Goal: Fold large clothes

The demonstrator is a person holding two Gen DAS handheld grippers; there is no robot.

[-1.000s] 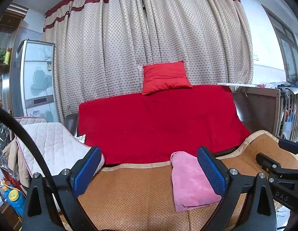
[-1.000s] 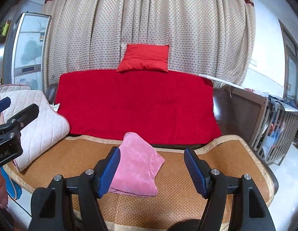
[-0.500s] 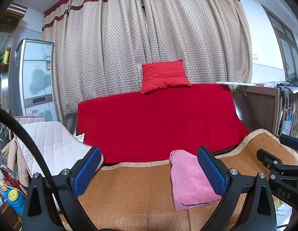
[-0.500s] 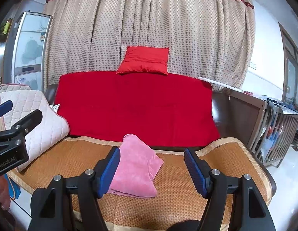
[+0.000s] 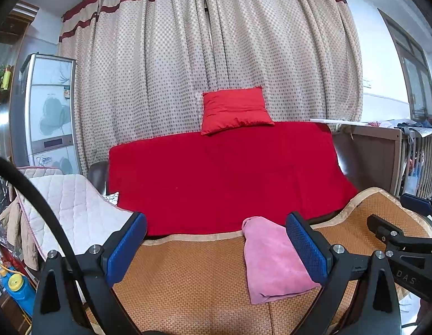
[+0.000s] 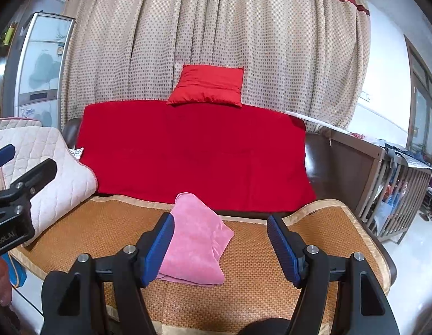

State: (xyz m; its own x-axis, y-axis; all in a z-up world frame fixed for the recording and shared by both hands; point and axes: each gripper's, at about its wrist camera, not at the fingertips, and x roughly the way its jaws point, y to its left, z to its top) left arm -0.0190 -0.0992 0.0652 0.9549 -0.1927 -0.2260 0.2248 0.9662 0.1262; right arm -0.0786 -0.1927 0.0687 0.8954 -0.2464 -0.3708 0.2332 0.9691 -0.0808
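Your left gripper (image 5: 216, 247) hangs above the front of the sofa with its blue-padded jaws spread wide and nothing between them; your right gripper (image 6: 220, 247) hangs beside it in the same way, jaws wide apart and empty. The pink garment (image 5: 274, 262) lies folded into a compact bundle on the woven mat (image 5: 188, 279) that covers the sofa seat; it sits toward the back edge of the mat, close to the red cover (image 5: 227, 178) draped over the backrest. In your left view the bundle lies just behind the right-hand pad, which hides part of it; in your right view the garment (image 6: 196, 240) shows partly behind the left-hand pad and reaches into the gap between the pads; neither gripper touches it. A red cushion (image 6: 209, 86) rests on top of the backrest against the dotted curtain (image 6: 216, 36); a quilted pad (image 5: 73, 206) covers the sofa arm on your left; a wooden crib (image 6: 394, 184) stands off to your right.
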